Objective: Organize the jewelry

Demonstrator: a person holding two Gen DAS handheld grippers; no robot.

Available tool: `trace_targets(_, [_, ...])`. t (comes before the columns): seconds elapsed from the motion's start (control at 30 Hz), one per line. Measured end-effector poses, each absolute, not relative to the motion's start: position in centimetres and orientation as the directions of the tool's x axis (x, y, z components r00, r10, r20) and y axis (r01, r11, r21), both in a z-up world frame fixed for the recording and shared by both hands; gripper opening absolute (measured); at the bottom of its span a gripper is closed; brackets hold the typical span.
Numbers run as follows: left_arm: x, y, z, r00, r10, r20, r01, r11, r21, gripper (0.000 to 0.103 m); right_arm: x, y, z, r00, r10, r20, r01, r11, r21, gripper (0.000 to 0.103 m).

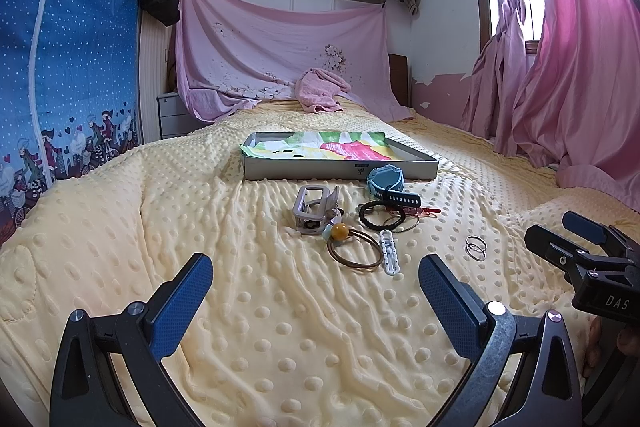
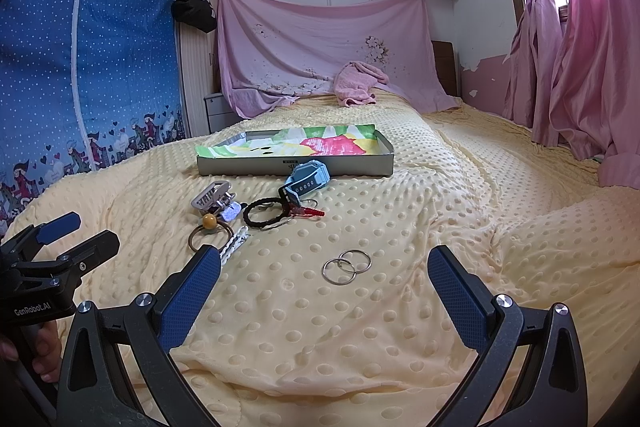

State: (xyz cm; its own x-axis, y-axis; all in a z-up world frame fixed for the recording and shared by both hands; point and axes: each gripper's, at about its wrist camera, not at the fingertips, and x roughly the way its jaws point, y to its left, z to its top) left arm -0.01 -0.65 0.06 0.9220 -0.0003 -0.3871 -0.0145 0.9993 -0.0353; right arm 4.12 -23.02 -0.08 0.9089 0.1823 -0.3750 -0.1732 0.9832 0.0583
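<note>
A shallow grey tray (image 1: 340, 171) lined with colourful paper sits on the yellow dotted bedspread; it also shows in the right wrist view (image 2: 296, 169). In front of it lie a blue watch (image 1: 386, 181) (image 2: 308, 179), a grey hair claw (image 1: 314, 209) (image 2: 210, 197), a black hair tie (image 1: 376, 215) (image 2: 264, 215), a brown ring with an amber bead (image 1: 354, 251) (image 2: 210, 233), a white clip (image 1: 390, 253) (image 2: 236, 245) and two silver rings (image 1: 476, 247) (image 2: 346, 267). My left gripper (image 1: 316, 291) is open and empty, short of the pile. My right gripper (image 2: 324, 291) is open and empty, just before the silver rings.
A pink towel (image 1: 320, 91) lies at the head of the bed under a hung pink sheet. A blue fabric wardrobe (image 1: 68, 67) stands left, pink curtains (image 1: 568, 67) right. The right gripper shows at the right edge of the left wrist view (image 1: 576, 251).
</note>
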Motion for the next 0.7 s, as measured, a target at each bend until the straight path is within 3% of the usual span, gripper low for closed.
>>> trace_targets(0.7, [0.60,-0.22,0.08,0.915,-0.016,-0.404,0.003,0.999,-0.033,0.103,4.72,-23.60,0.09,0.898,0.167,-0.406,-0.151,0.986,0.070,0.102])
